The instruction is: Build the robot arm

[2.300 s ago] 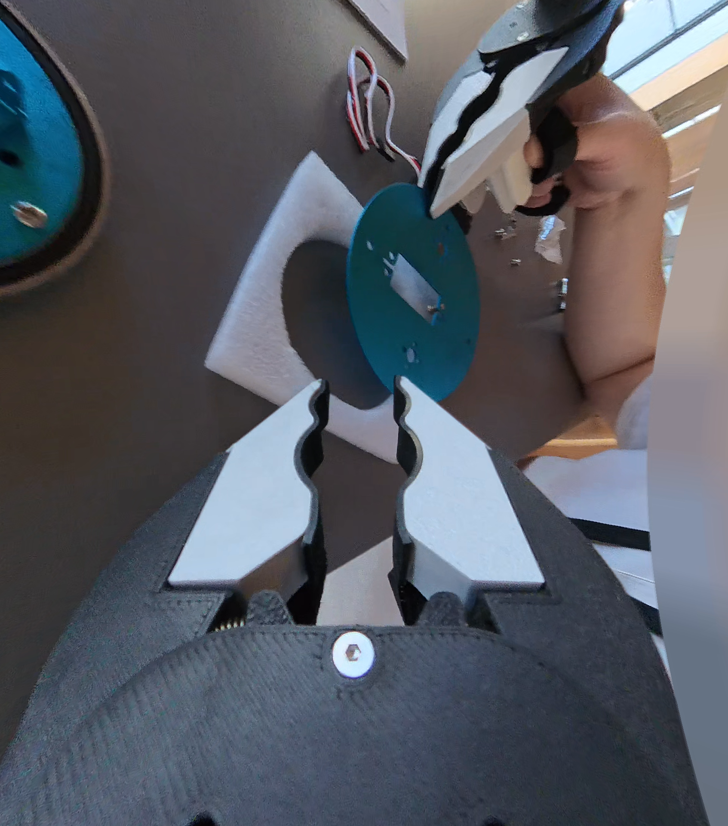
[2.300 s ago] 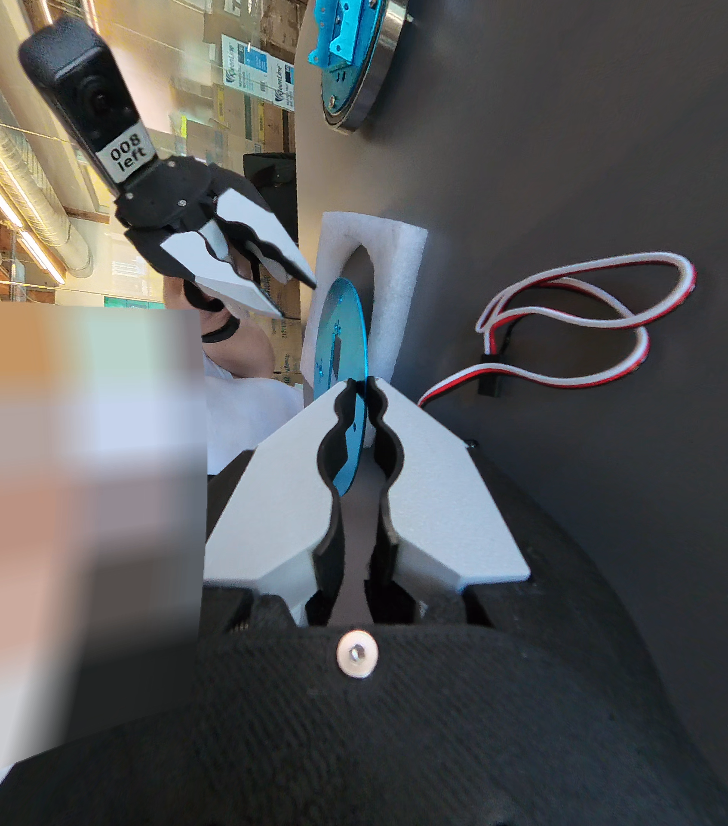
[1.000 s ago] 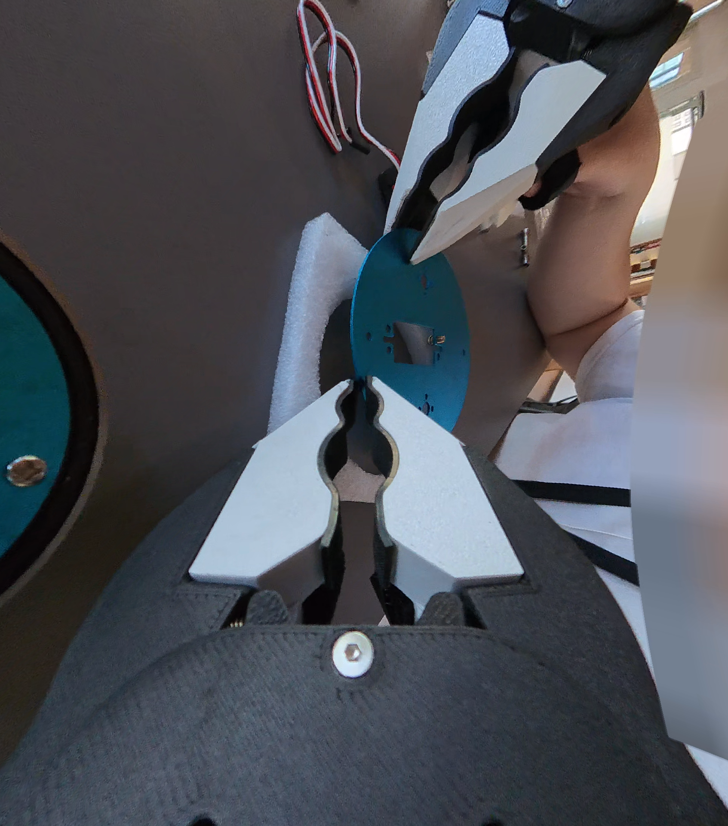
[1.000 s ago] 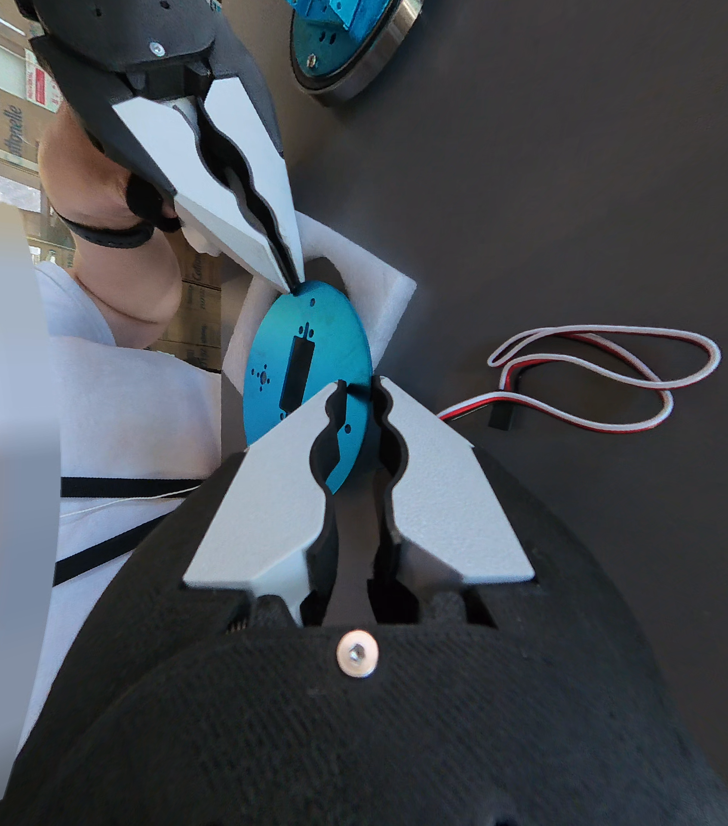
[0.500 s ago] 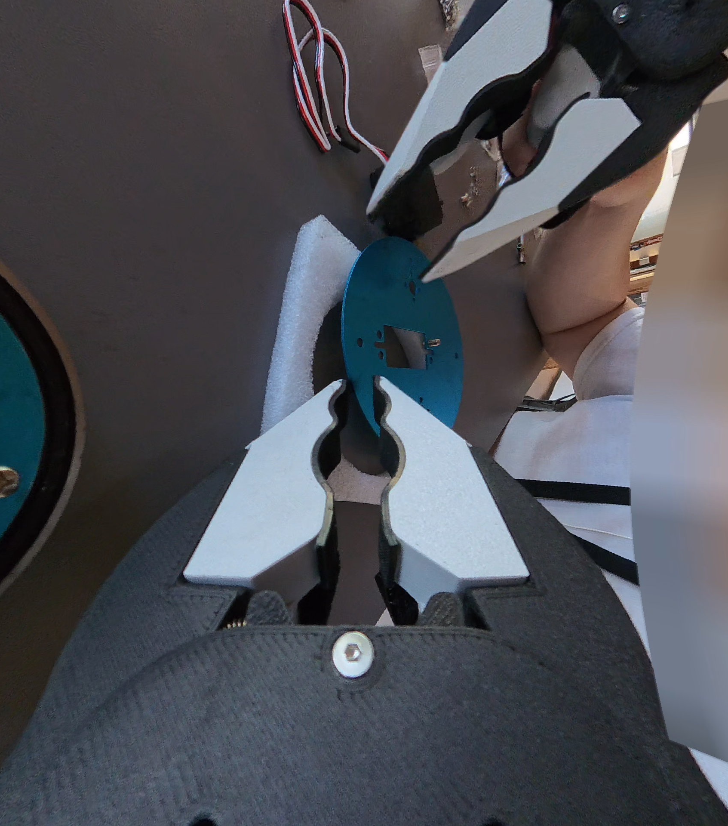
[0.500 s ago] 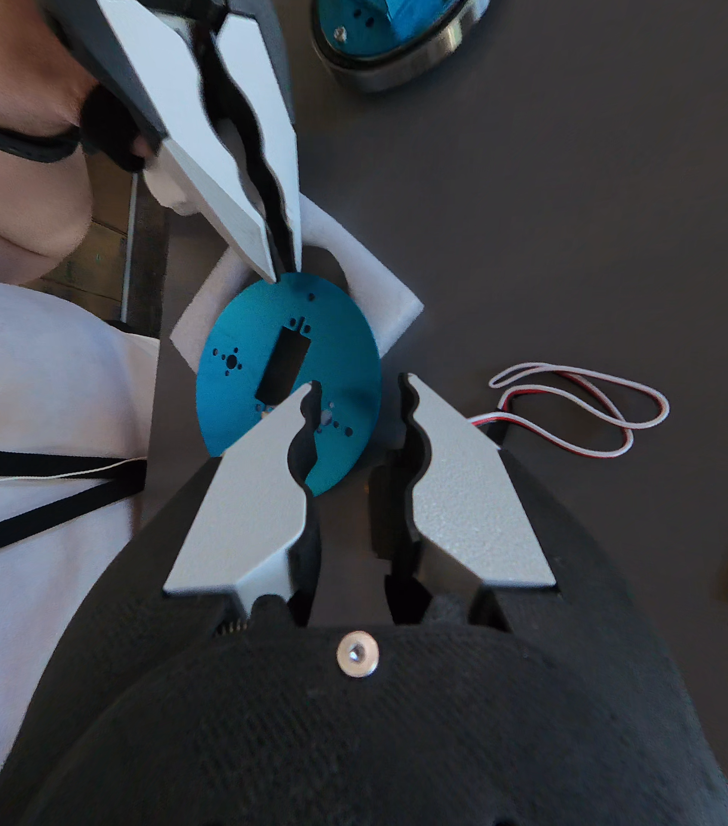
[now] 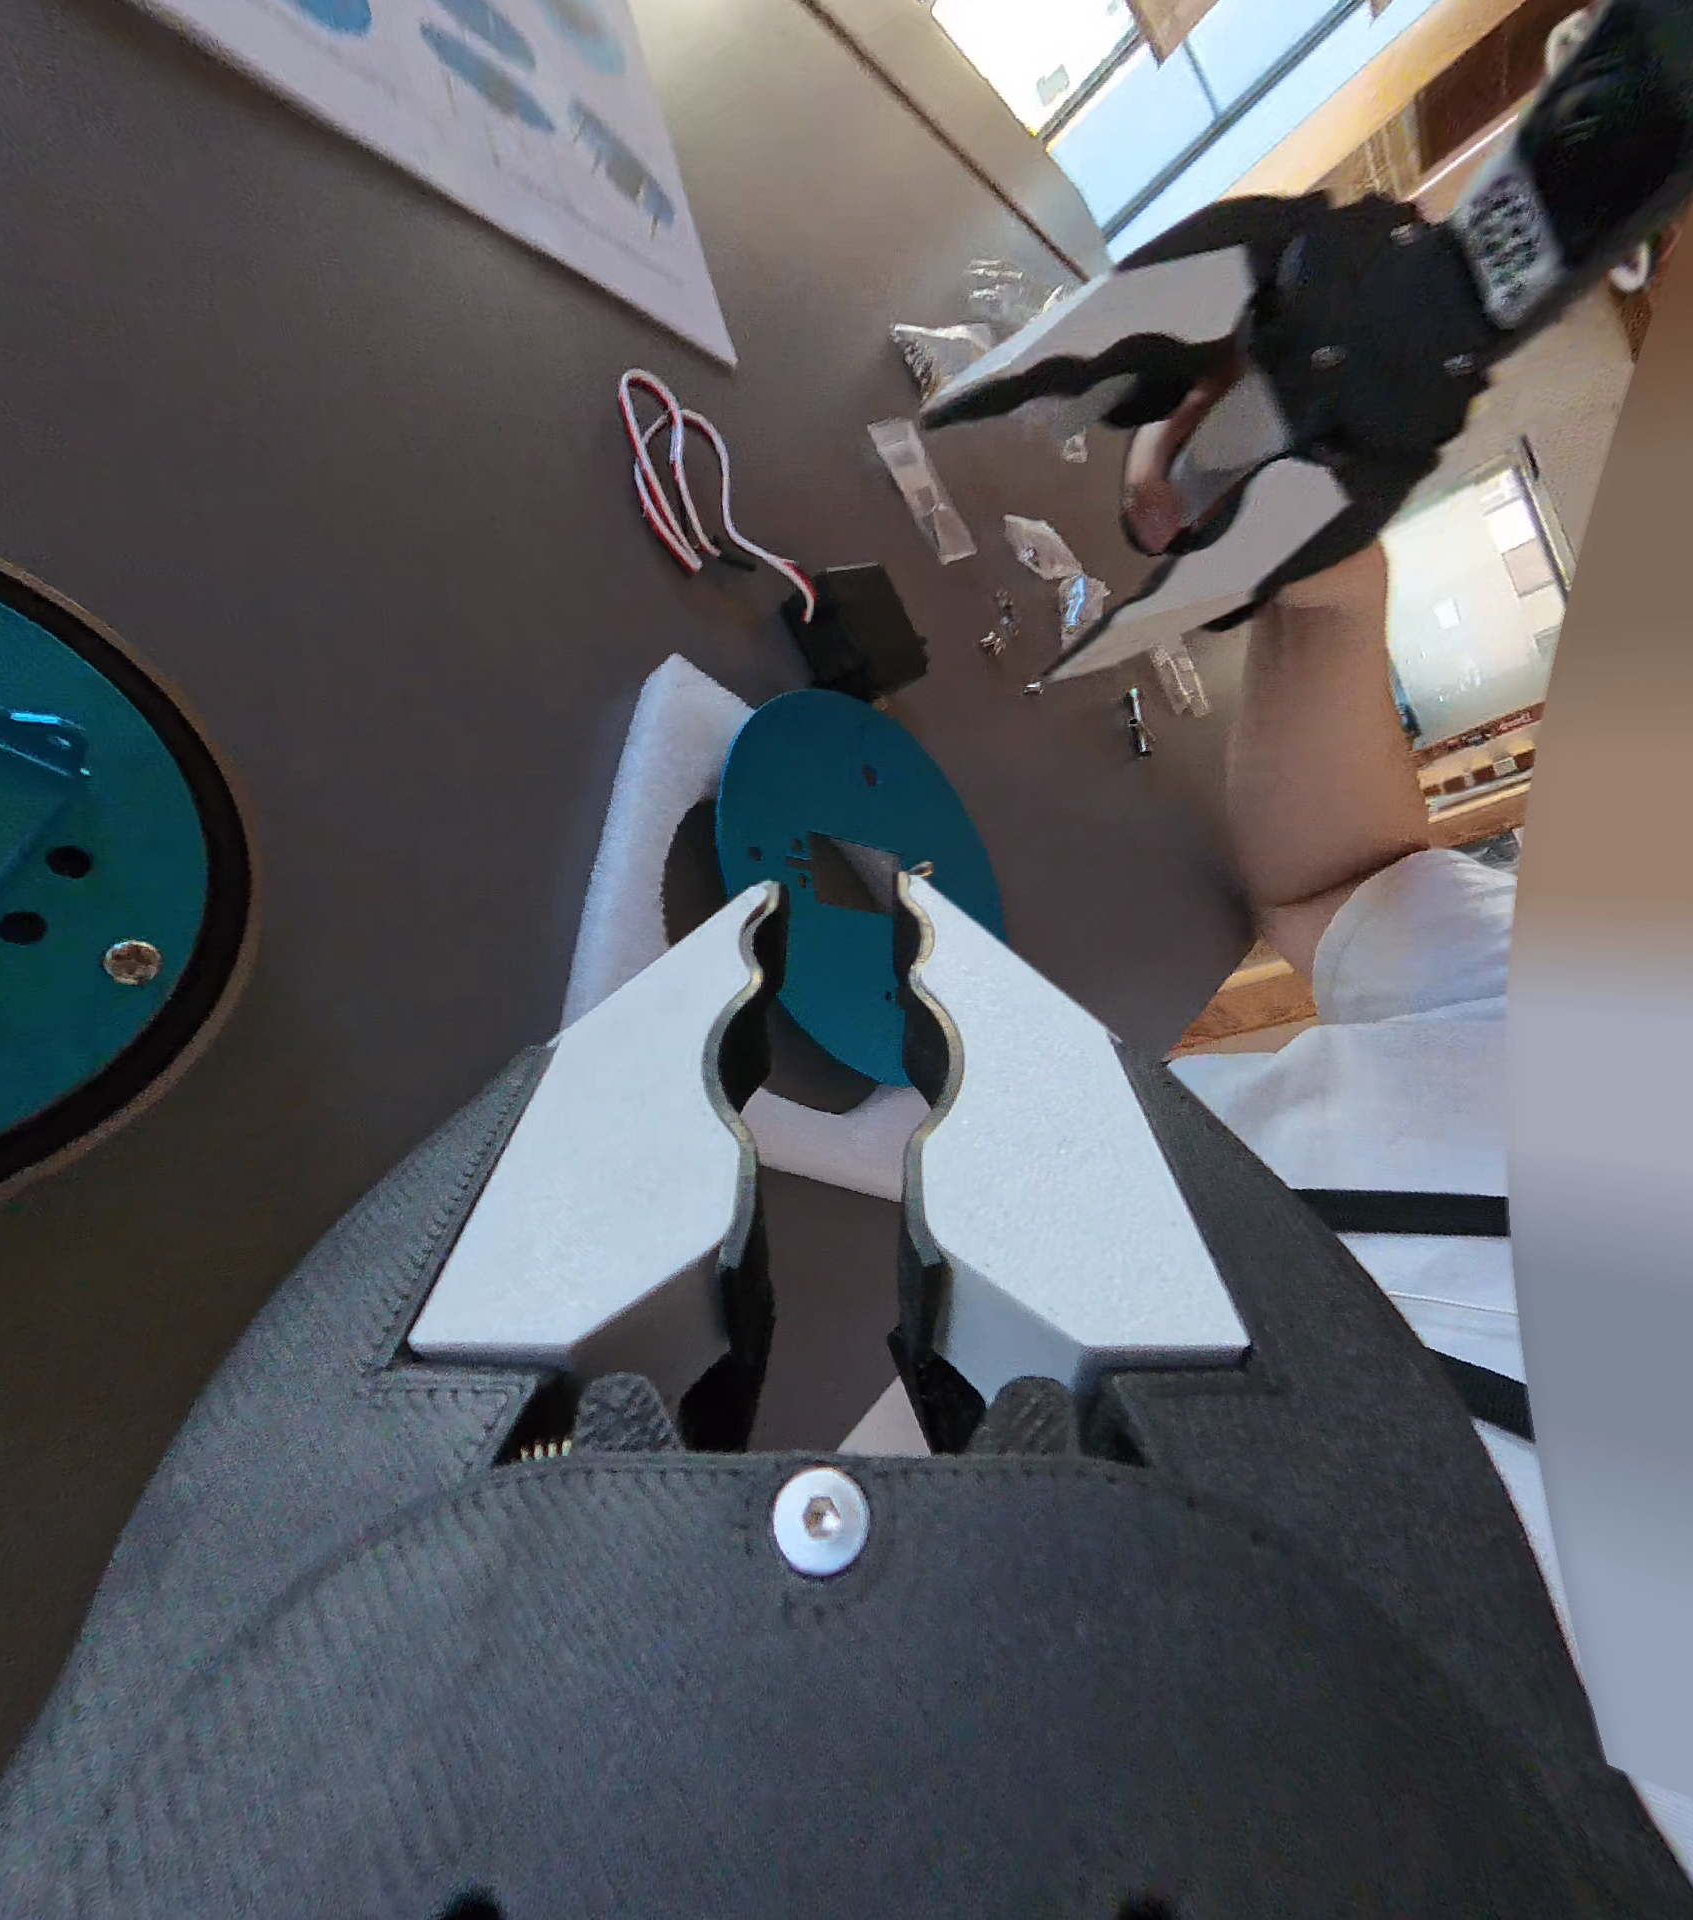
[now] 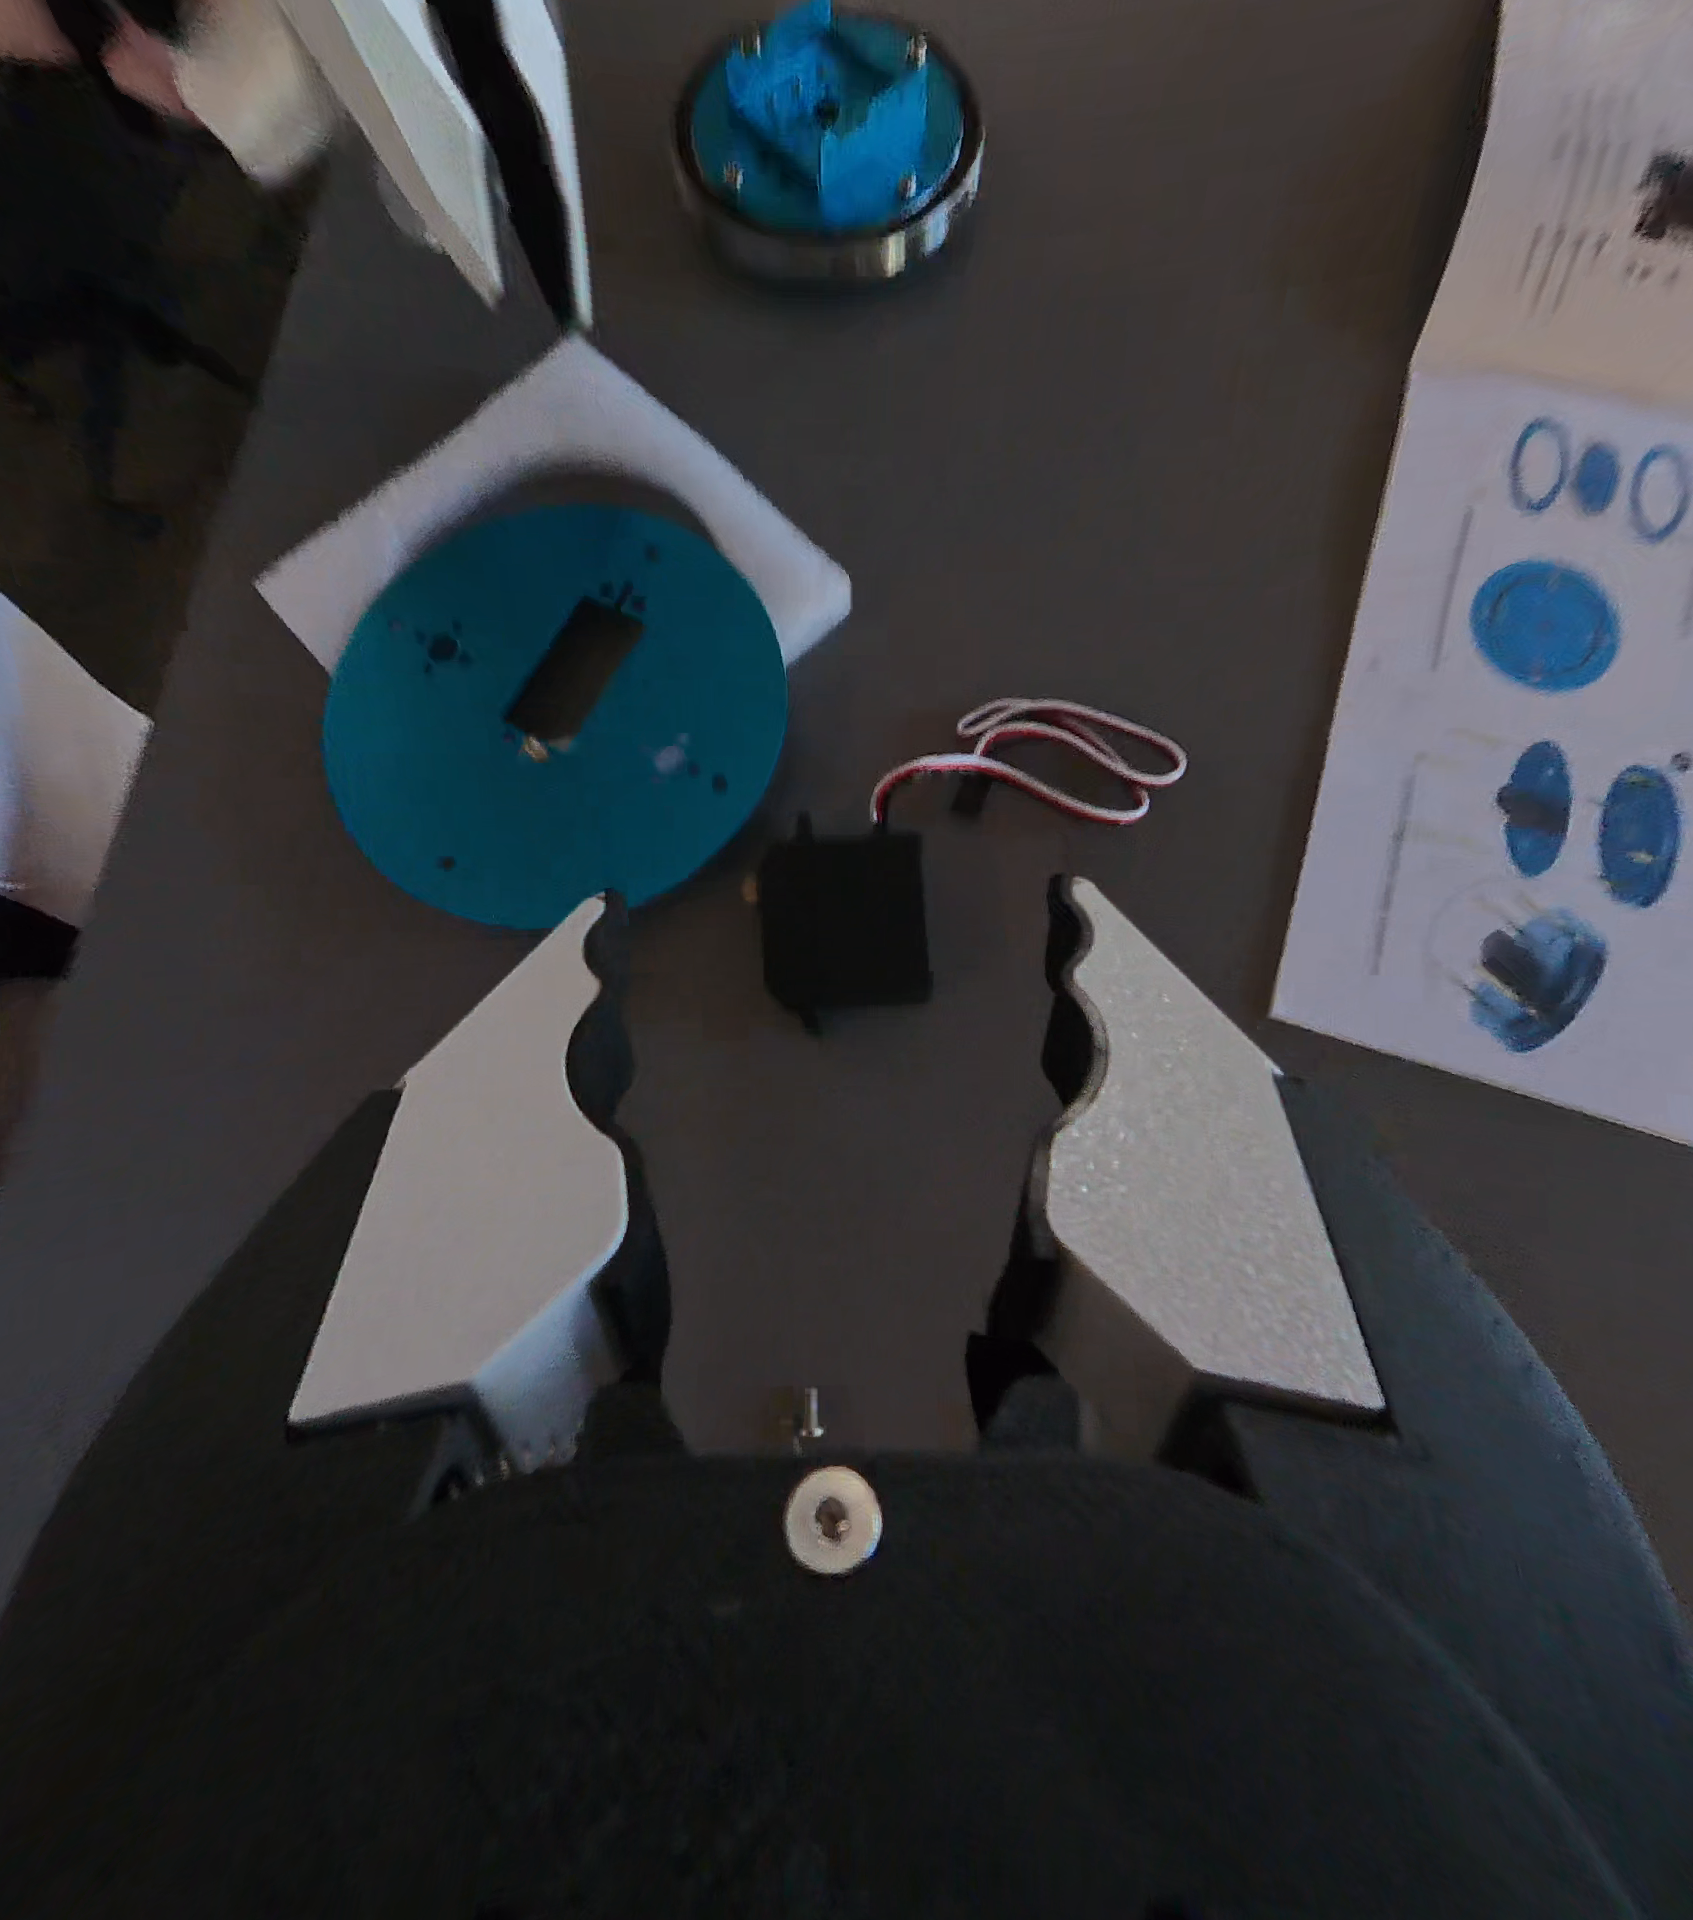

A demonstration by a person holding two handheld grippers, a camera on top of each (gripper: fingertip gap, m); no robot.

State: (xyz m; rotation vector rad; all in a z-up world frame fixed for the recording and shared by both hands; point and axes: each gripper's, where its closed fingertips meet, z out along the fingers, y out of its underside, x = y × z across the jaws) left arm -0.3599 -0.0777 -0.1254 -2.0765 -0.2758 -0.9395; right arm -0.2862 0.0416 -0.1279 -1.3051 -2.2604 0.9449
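A blue metal disc [image 7: 852, 790] with a rectangular cut-out lies partly on a white foam square [image 7: 644, 790], free of both grippers. My left gripper [image 7: 839, 888] is open and empty, its tips just above the near side of the disc. In the right wrist view, my right gripper [image 8: 834, 894] is wide open and empty above a black servo [image 8: 842, 935], which sits between its fingers. The disc [image 8: 551, 717] and foam [image 8: 551, 416] lie to the left of it. The left gripper [image 8: 535, 307] shows at the top left, and the right gripper [image 7: 989, 549] shows at the upper right of the left wrist view.
A round base with a blue bracket [image 8: 826, 145] stands at the far side of the dark table. The servo's red and white cable [image 8: 1070, 758] loops beside it. A printed sheet [image 8: 1548, 675] lies at the right. Small screws and plastic bags [image 7: 1029, 582] lie near the person's forearm. There is about 15 centimetres between the tips of the two grippers. The right tips stand about 8 centimetres off the disc [image 8: 551, 717].
The disc was held upright by both grippers. The right gripper opened and drew back over the servo, then the left opened too. The disc now lies flat on the foam.
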